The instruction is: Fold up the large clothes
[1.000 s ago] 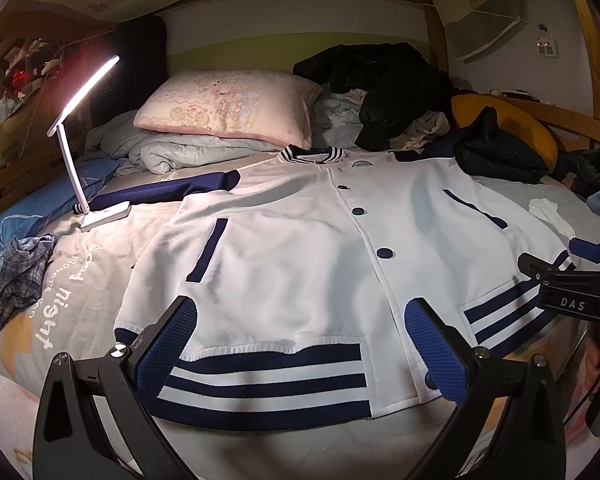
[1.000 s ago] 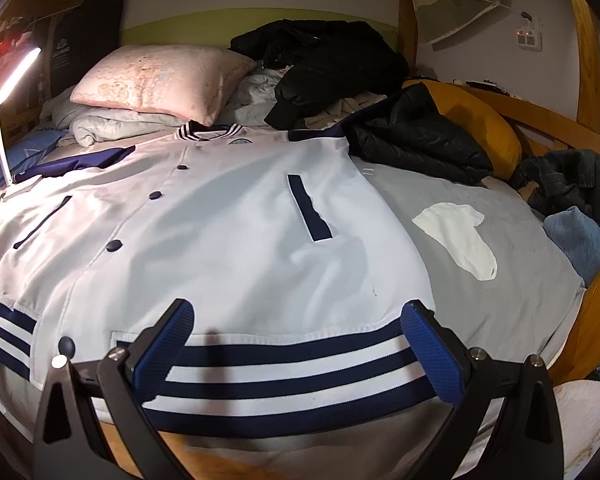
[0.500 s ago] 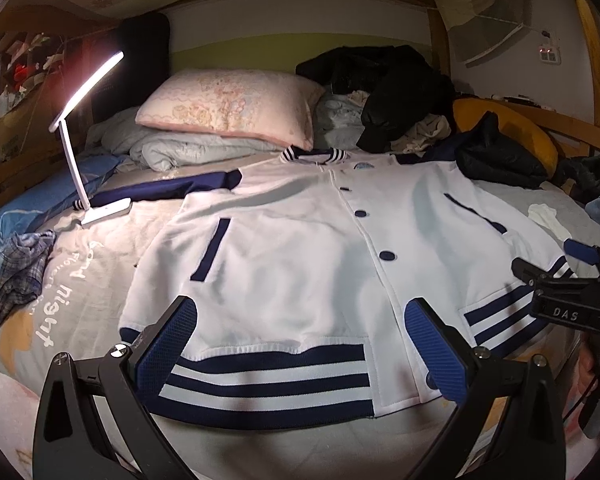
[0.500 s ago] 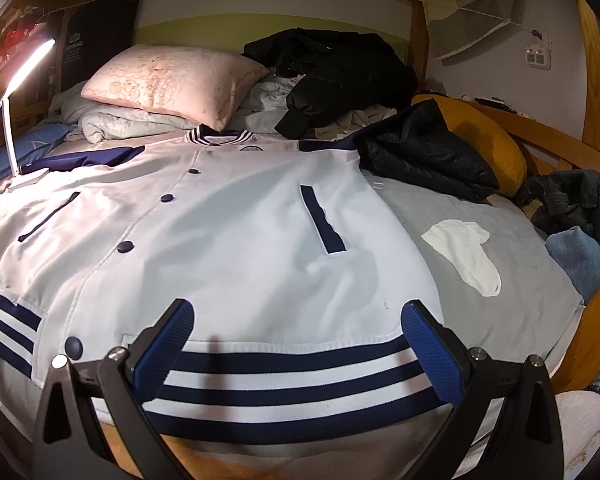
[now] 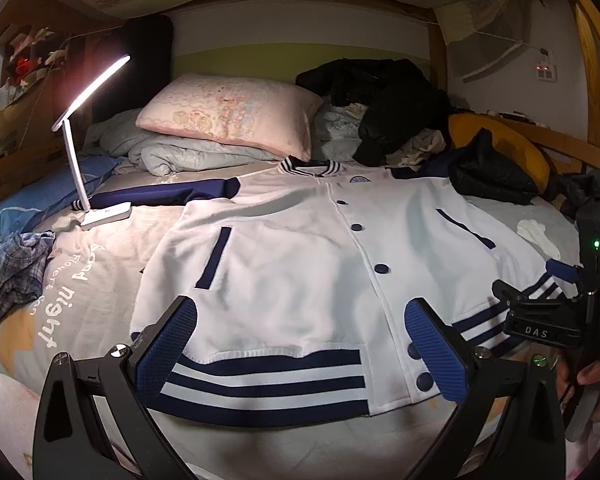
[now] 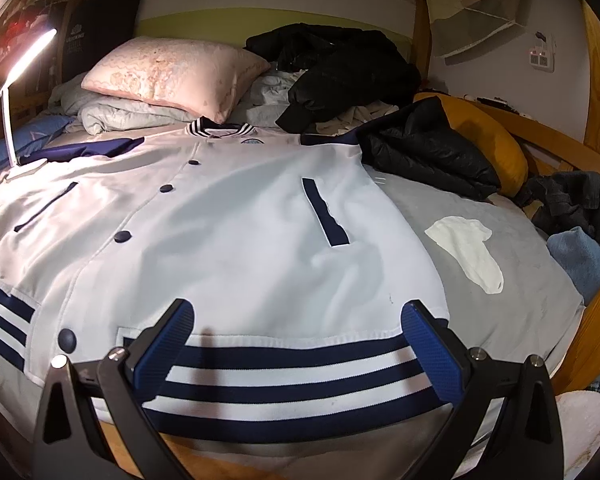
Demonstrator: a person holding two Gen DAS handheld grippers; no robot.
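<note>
A white jacket (image 5: 300, 264) with navy trim lies buttoned and face up, spread flat across the bed (image 5: 60, 280), collar toward the far pillow (image 5: 228, 116), striped hem (image 6: 292, 380) nearest. The left gripper (image 5: 300, 356) hovers over the hem's left half, jaws wide apart and empty; the right gripper (image 6: 296, 356) hovers over the hem's right half, jaws likewise apart and holding nothing. The fabric looks soft, thick and limp, so it will likely sag and drag when lifted. The ribbed hem corners or side seams look the firmest places to pinch. One navy sleeve (image 5: 160, 196) runs left beside the lamp (image 5: 100, 212), which could snag
</note>
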